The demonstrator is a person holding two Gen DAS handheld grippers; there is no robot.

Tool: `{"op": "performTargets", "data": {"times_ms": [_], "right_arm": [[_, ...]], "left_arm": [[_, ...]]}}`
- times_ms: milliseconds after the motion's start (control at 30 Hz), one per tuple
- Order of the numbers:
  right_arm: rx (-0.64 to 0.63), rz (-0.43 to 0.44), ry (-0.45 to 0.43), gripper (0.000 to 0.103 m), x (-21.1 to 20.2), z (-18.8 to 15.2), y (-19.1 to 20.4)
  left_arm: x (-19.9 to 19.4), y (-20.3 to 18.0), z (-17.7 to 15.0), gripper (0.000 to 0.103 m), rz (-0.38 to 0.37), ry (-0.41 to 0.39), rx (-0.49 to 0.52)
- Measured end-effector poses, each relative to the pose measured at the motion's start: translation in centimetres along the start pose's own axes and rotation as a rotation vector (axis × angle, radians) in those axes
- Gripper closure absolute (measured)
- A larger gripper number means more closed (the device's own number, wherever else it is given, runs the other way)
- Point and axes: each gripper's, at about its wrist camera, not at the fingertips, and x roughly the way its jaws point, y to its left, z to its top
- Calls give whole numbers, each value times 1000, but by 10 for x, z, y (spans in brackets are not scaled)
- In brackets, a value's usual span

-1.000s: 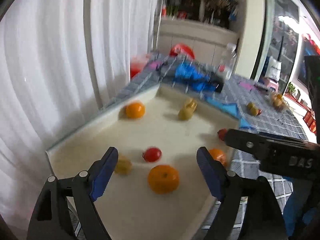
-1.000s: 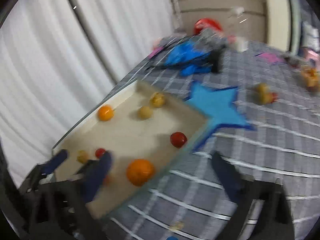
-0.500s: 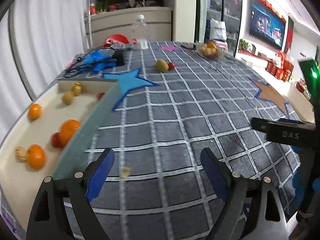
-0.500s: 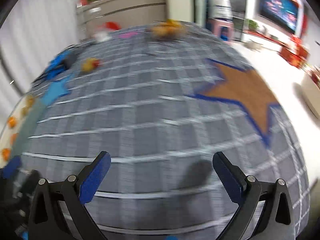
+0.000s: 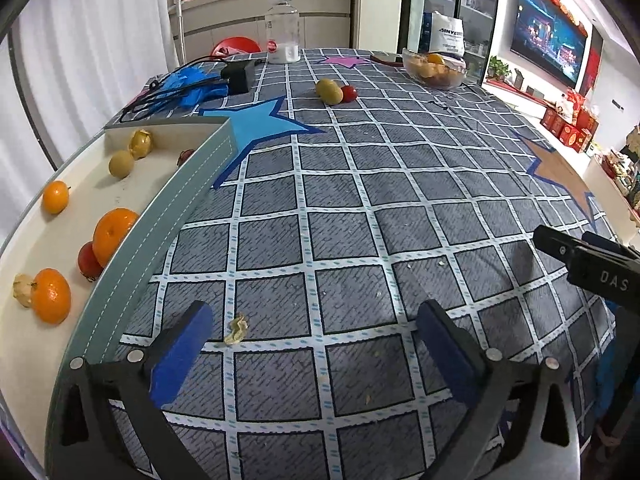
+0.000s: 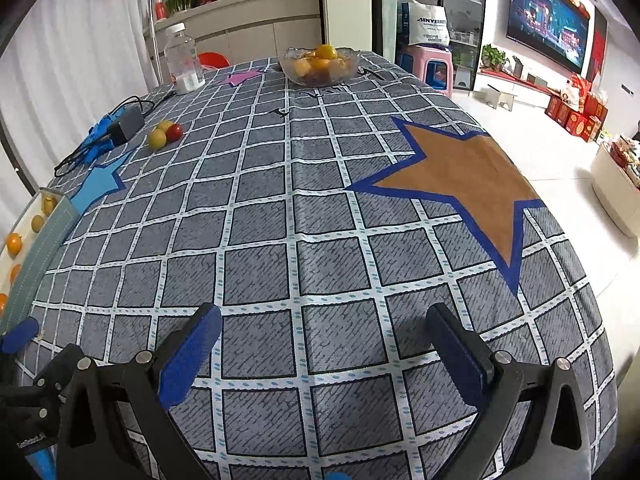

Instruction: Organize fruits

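Two grippers hover over the checked tablecloth (image 6: 304,240), both with jaws spread wide and nothing between them: the left gripper (image 5: 316,344) at the bottom of its view, the right gripper (image 6: 324,344) likewise. Along the left edge of the left wrist view sits the tray (image 5: 176,204) holding oranges (image 5: 114,234), a red fruit (image 5: 89,262) and small yellow ones. Near the top centre lie a green fruit (image 5: 329,91) touching a cherry tomato (image 5: 349,93); a glass bowl (image 5: 434,70) of fruit stands upper right.
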Motion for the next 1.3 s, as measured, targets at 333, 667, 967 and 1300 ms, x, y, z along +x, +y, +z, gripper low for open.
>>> {"op": "performTargets", "data": {"times_ms": [333,667,967,1300], "right_arm": [[-9,-16,4,0,2,0,0],[-9,-17,5,0,2,0,0],[-10,-18,6,0,3,0,0],[-11,-19,6,0,2,-1,-1]], "left_arm": [[-1,0,-1,1,-4,0,3],[-1,0,-1,1,-2,0,3],[-1,0,-1,1,-4,0,4],[-1,0,0,1,-4,0,3]]}}
